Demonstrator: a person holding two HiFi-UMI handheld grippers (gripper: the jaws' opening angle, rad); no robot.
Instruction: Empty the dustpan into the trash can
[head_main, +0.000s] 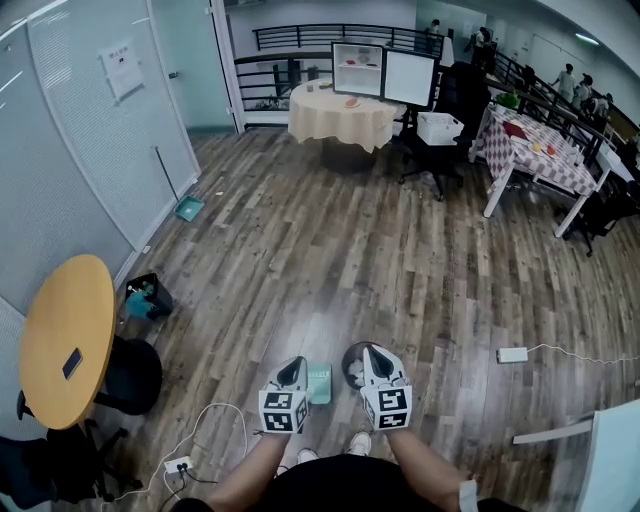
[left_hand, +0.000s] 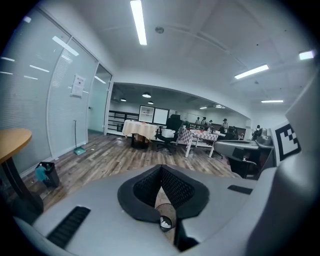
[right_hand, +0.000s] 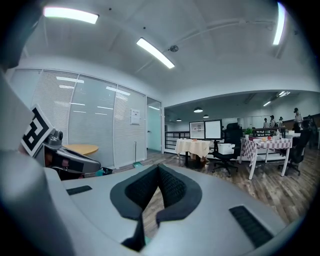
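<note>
In the head view a small teal dustpan (head_main: 319, 384) lies on the wood floor between my two grippers. A round dark trash can (head_main: 353, 368) stands just right of it, partly hidden under my right gripper (head_main: 372, 362). My left gripper (head_main: 293, 368) hovers over the dustpan's left edge. Both grippers are shut with nothing between the pads. In the left gripper view the left gripper (left_hand: 161, 170) points out into the room, and the trash can (left_hand: 164, 223), with white scraps inside, shows below its jaws. Below the right gripper (right_hand: 159, 169) a sliver of the teal dustpan (right_hand: 146, 241) shows.
A second teal dustpan with a long-handled broom (head_main: 187, 207) leans on the glass wall at left. A black bin (head_main: 150, 296) stands beside the round wooden table (head_main: 68, 335). Cables and a power strip (head_main: 178, 464) lie near my feet, and another power strip (head_main: 512, 354) lies right. Tables and chairs fill the far end.
</note>
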